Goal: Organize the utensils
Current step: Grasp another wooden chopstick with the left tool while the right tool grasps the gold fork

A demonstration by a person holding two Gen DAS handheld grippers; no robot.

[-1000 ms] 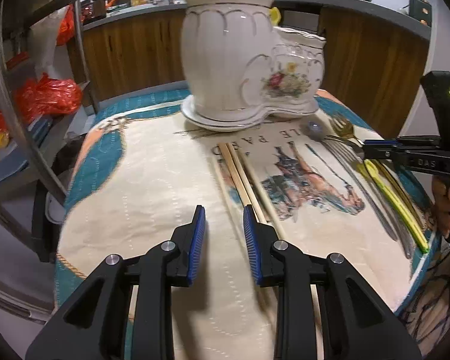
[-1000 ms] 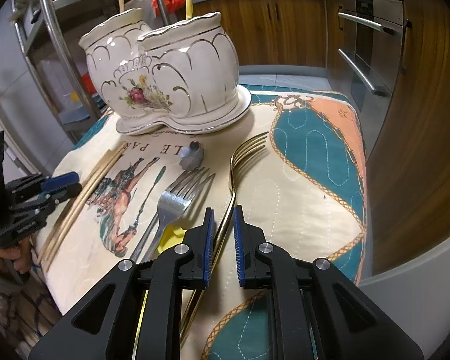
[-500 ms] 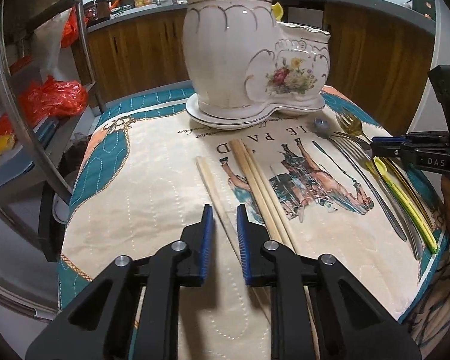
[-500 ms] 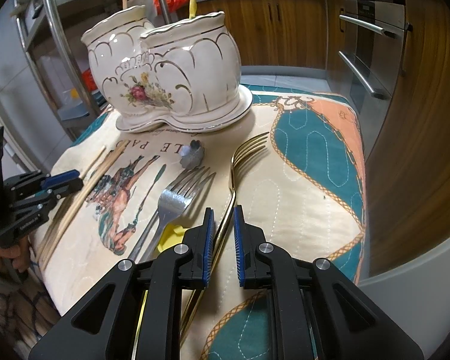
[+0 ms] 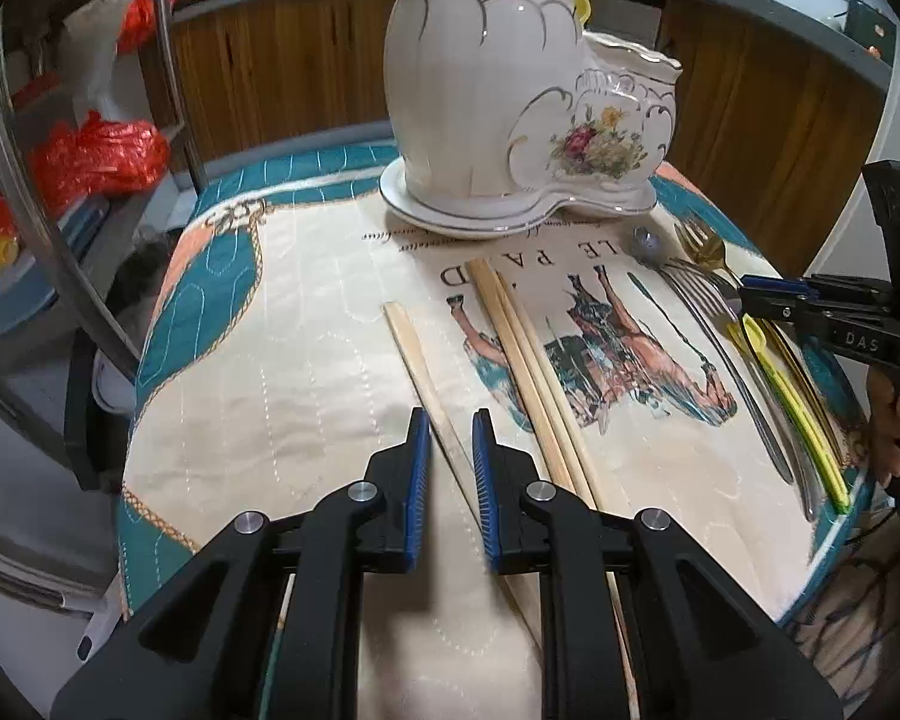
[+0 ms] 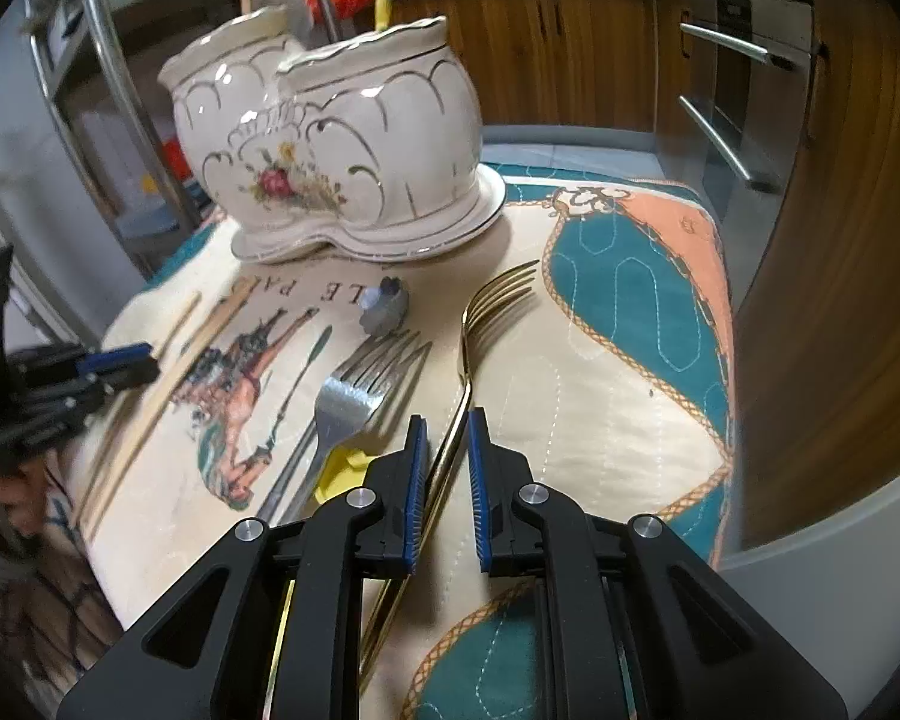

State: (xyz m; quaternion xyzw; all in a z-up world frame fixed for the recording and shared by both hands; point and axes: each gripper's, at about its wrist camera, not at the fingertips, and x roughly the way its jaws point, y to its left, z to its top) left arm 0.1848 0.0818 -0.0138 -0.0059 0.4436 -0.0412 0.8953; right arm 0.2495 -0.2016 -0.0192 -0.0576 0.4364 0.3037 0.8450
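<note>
While right gripper [image 6: 444,468] stays clamped on gold fork [image 6: 480,324], left gripper [image 5: 452,462] has just closed on single chopstick [image 5: 426,378].

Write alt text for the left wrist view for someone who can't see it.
The left gripper, jaws nearly closed, straddles a lone chopstick on a quilted cloth. More chopsticks lie just right, forks beyond under the right gripper, and a white ceramic holder stands behind.
</note>
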